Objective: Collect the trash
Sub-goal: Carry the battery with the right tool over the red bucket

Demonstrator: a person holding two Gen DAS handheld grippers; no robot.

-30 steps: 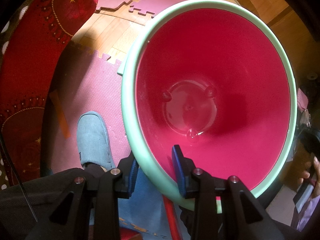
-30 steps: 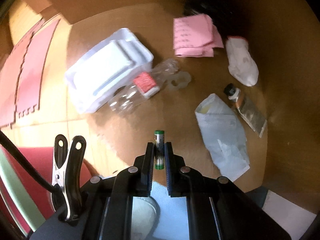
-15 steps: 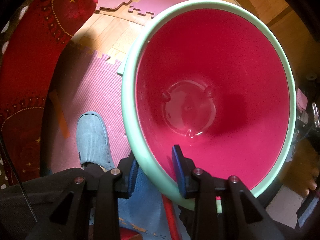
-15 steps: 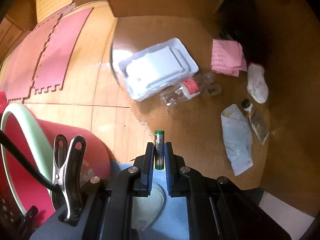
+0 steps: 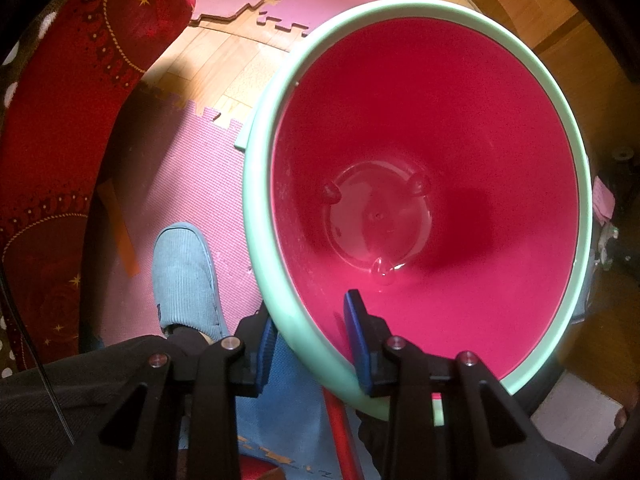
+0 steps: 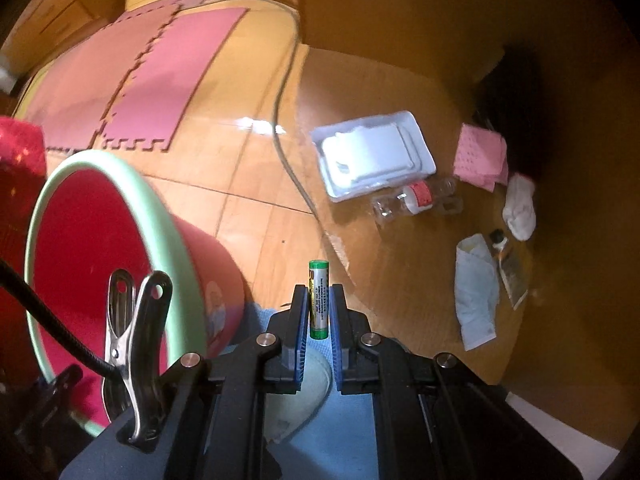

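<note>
Your left tongs [image 5: 310, 346] clamp the empty bucket [image 5: 576, 152] rim, your right tongs [image 6: 319, 312] clamp a battery [image 6: 318, 300], while tray [image 6: 372, 160], bottle [image 6: 416, 198] and papers [image 6: 476, 300] at the frame's right await collection.

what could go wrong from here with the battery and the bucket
1. The right gripper pinches the battery only along its lower part; the upper end sticks out beyond the pads, so it could twist or slip before reaching the bucket.
2. The left gripper holds the bucket by a narrow stretch of its green rim, so the bucket might tip.
3. The bucket looks empty, so a dropped battery could bounce off the hard bottom.
</note>
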